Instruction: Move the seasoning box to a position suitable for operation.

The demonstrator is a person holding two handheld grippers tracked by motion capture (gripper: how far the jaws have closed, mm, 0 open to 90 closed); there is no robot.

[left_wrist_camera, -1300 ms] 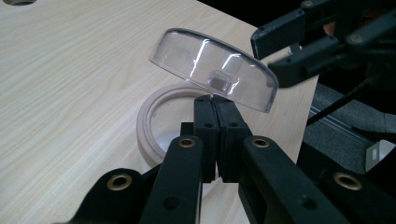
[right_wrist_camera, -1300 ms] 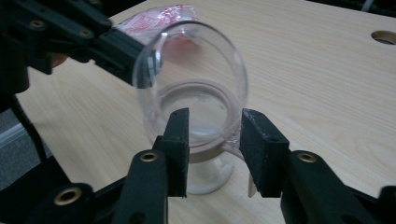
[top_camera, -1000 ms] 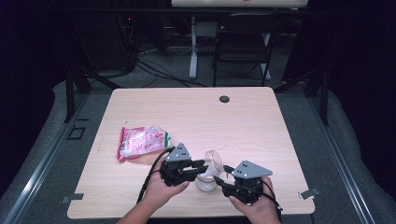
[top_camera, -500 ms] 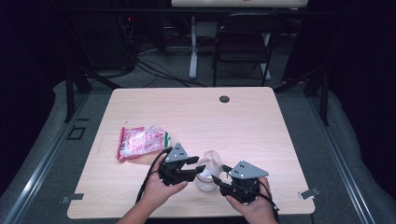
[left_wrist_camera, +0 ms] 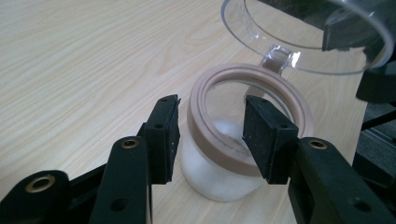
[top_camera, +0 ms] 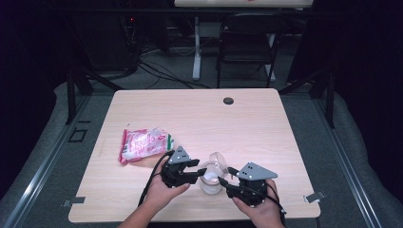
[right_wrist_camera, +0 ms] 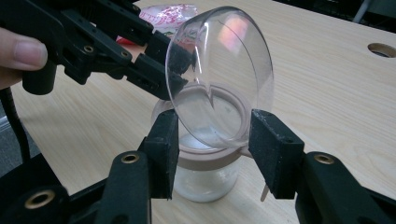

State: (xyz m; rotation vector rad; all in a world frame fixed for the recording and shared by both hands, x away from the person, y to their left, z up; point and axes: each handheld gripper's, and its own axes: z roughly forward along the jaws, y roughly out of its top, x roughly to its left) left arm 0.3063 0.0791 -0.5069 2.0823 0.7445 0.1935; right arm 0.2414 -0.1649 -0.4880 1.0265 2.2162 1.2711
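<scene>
Left gripper view: open-lidded jar holds white powder; both tools' jaws apart.

The jar is clear with white powder inside and a dull pink ring at its mouth, and its hinged lid is see-through. Both tools, left and right, are black with grey plates. The bench is pale wood grain; the packet is pink, white and green.
</scene>
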